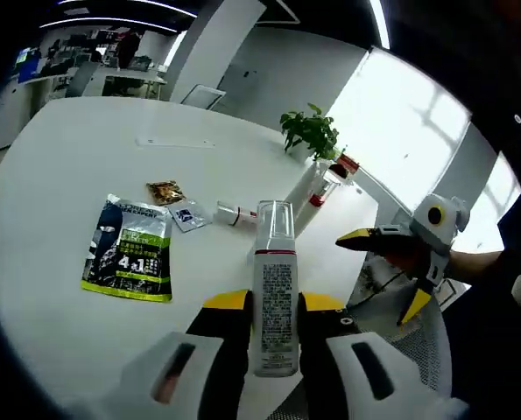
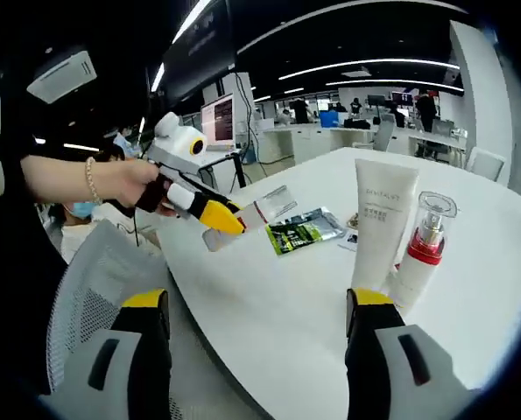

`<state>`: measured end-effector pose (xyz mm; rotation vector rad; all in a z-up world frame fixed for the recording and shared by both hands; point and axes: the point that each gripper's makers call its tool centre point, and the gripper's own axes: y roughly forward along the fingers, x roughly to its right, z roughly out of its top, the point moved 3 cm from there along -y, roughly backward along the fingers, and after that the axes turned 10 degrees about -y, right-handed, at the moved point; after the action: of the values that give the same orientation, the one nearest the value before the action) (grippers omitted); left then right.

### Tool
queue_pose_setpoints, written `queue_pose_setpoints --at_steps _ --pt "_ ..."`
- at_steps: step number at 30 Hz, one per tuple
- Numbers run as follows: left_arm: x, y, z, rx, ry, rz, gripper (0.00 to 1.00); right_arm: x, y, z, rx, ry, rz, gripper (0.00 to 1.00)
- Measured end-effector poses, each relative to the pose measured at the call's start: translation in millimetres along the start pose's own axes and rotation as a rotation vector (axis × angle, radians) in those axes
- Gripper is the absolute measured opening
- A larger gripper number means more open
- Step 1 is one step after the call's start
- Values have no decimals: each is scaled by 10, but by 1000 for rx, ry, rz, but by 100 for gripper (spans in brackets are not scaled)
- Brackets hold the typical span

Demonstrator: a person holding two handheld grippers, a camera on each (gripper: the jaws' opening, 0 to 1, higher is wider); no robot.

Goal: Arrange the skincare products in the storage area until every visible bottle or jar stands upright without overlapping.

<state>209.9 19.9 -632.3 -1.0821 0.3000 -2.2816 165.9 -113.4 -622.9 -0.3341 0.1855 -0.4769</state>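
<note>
White bottle [image 1: 275,302] lengthwise in left tool [image 1: 273,308] grip, cap forward; right tool [image 2: 258,308] released.

Open-plan office: desks [image 2: 330,131], monitors [image 2: 218,118], mesh chair [image 2: 94,271].

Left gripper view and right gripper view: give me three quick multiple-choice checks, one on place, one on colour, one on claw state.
1. Where is the clear-capped spray bottle?
A. lying on the table
B. between the left claw's tips
C. beside the plant

2. What colour is the collar of the pump bottle beside the white tube?
A. red
B. blue
C. green

3. How is the right claw?
A. shut on the tube
B. shut on the pouch
C. open

Key: B, yellow tips flank the bottle; A, red band under its clear cap; C, tips stand wide apart, holding nothing.
</note>
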Motion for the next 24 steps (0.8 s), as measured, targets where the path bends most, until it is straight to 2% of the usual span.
queue_pose_setpoints --at_steps 1,3,6,9,11,20,24 --pt "81 -47 21 36 -9 -41 24 -15 21 40 23 26 19 79" --pt "156 -100 35 63 -10 -83 24 -64 58 154 77 87 66 74" --pt "305 -217 62 129 -21 -165 24 -153 95 465 208 198 159 69" --pt "394 -336 66 173 -15 -212 24 -133 145 631 266 242 172 68" --pt "431 -412 29 177 -6 -226 24 -126 201 678 261 234 174 68" --pt "479 -615 -52 224 5 -246 24 -392 468 839 269 242 254 62" --pt "567 -651 -28 248 14 -296 24 -473 531 890 281 262 294 59"
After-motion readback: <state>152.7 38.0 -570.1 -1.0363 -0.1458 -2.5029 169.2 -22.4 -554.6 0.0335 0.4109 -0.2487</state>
